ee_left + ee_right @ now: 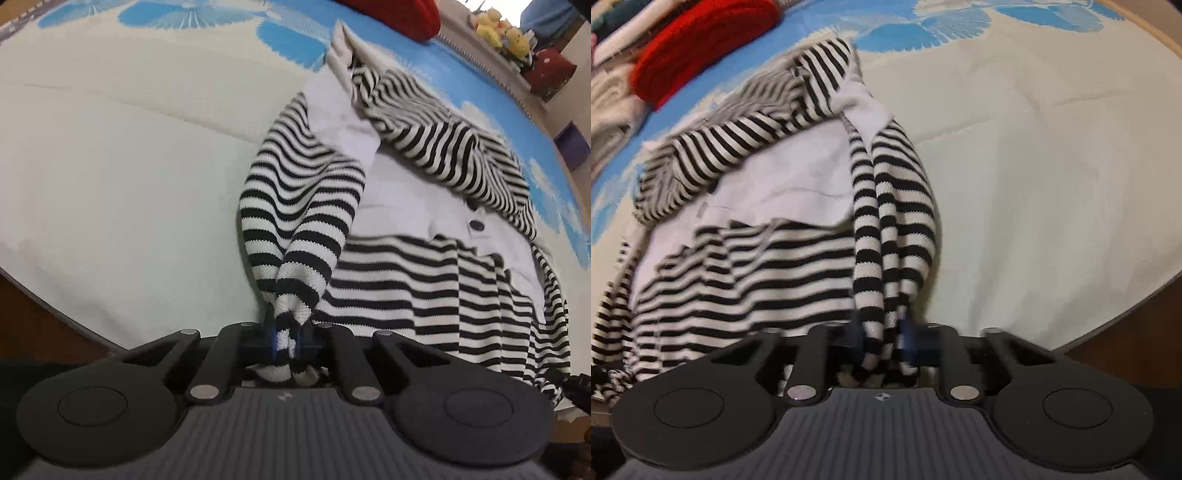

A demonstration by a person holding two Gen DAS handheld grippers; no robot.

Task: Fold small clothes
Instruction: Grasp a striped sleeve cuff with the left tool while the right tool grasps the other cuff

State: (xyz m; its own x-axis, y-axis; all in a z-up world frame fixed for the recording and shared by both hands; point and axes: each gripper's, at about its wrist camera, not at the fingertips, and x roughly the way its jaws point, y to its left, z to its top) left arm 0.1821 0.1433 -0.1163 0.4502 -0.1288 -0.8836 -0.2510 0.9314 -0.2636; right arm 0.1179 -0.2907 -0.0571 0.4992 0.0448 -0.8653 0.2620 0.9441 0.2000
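The left tongs (286, 338) are clamped on a bunched fold of the striped top (424, 295), the knit pinched between the blue pads and a little of it poking out behind them. From that grip a striped band rises away from the tongs and arcs over to the garment's upper part, where white fabric shows beside it. The rest of the top spreads to the right of the left tongs on the bed (110, 184), its sleeve draped across toward the blue pattern of the cover.

The right tongs (882, 345) are likewise shut on a gathered striped fold of the top (757, 280), which runs up from the pads in two rolled ridges. Here the body of the garment lies to the left of the tongs, with a white panel above the striped front. The pads in this view are blurred.

A red knit (701, 44) lies at the far end of the bed, beyond the top and apart from it, beside other folded cloth. Yellow soft toys (498, 29) sit on a ledge past the bed's edge.
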